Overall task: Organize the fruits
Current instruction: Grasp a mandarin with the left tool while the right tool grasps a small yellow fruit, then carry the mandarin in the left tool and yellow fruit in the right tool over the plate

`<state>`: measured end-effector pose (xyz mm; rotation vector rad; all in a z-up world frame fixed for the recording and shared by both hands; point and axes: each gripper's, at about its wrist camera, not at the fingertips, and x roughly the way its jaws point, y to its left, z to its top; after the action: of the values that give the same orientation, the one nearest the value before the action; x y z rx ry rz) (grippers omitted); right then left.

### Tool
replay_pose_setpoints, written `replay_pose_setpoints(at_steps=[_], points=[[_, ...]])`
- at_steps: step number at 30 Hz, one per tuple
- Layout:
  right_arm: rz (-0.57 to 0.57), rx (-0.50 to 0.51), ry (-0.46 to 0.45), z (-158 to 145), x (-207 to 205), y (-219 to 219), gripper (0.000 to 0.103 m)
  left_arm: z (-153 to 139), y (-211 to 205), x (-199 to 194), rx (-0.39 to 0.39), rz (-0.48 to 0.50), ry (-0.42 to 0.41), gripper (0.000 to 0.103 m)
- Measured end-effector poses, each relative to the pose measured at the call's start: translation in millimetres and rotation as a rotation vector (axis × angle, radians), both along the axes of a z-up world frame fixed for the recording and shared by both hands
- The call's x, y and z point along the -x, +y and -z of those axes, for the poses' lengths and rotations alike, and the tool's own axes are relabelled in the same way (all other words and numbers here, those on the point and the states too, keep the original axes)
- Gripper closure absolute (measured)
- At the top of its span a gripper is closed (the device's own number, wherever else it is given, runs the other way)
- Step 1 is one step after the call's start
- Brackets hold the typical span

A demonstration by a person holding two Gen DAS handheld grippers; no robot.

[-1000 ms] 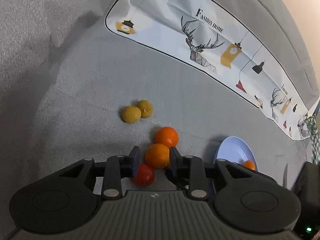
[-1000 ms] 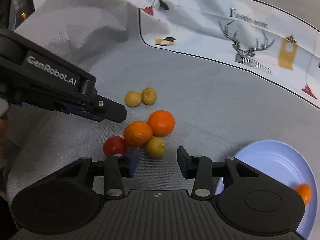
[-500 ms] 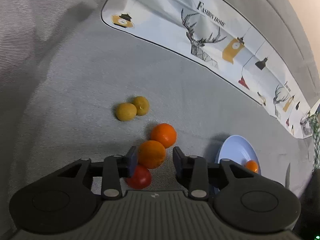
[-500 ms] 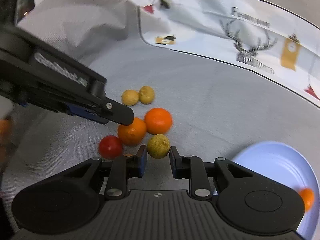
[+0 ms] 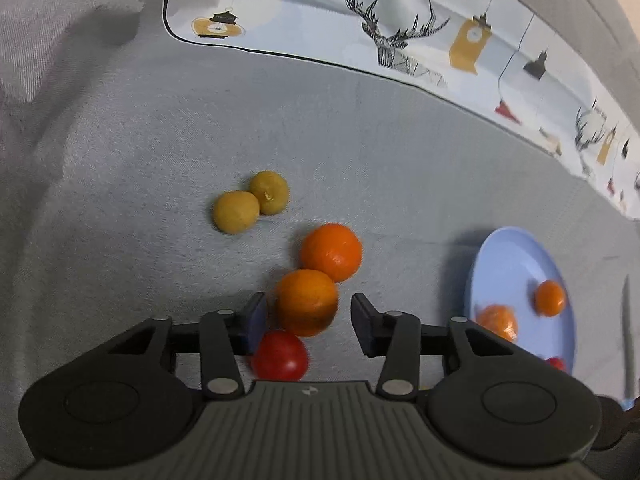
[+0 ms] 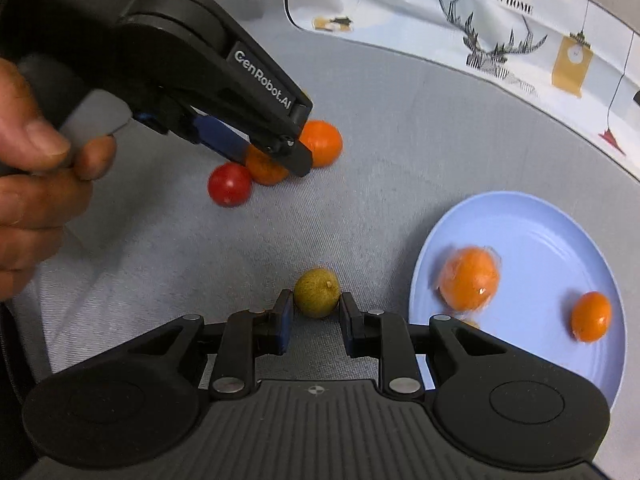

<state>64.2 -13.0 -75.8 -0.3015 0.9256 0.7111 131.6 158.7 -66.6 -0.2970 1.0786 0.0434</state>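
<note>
Grey cloth (image 5: 120, 200), printed sheet (image 5: 320, 20) behind — right gripper (image 6: 316, 312) fingers clenched on lime (image 6: 317, 292), left gripper (image 5: 306, 320) fingers loose around orange (image 5: 306, 300).

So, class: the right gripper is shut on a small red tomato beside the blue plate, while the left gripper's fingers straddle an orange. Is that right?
One thing is wrong. The right gripper is shut on a small yellow-green citrus fruit, not a tomato; the right wrist view shows the red tomato lying apart. The blue plate and the left gripper straddling an orange are right.
</note>
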Motion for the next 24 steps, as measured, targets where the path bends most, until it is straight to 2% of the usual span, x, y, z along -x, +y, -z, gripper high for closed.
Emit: replay_pose_setpoints(at_steps=[1, 2, 6, 13, 16, 20, 24], points=[[0.001, -0.003, -0.003, 0.0, 0.0, 0.2, 0.078, 0.8, -0.5, 0.2, -0.011, 0.004, 0.004, 0.064], [0.004, -0.005, -0.002, 0.1, 0.3, 0.1, 0.078, 0.9, -0.9, 0.7, -0.016, 0.011, 0.004, 0.066], [0.007, -0.024, -0.017, -5.2, 0.1, -3.4, 0.078, -7.9, -7.6, 5.6, -0.093, 0.036, -0.036, 0.067], [0.102, -0.180, -0.134, -47.9, -0.5, -50.1, 0.078, -36.3, -12.7, 20.1, -0.116, 0.033, -0.156, 0.068], [0.146, -0.211, -0.197, -64.5, -0.6, -77.0, 0.078, -50.1, -22.9, 26.7, -0.130, 0.037, -0.220, 0.068], [0.191, -0.196, -0.299, -78.5, -4.2, -116.2, 0.078, -74.4, -46.9, 42.7, -0.187, 0.054, -0.340, 0.067], [0.257, -0.166, -0.295, -72.4, -14.8, -147.0, 0.078, -91.6, -72.3, 56.9, -0.203, 0.082, -0.426, 0.067]])
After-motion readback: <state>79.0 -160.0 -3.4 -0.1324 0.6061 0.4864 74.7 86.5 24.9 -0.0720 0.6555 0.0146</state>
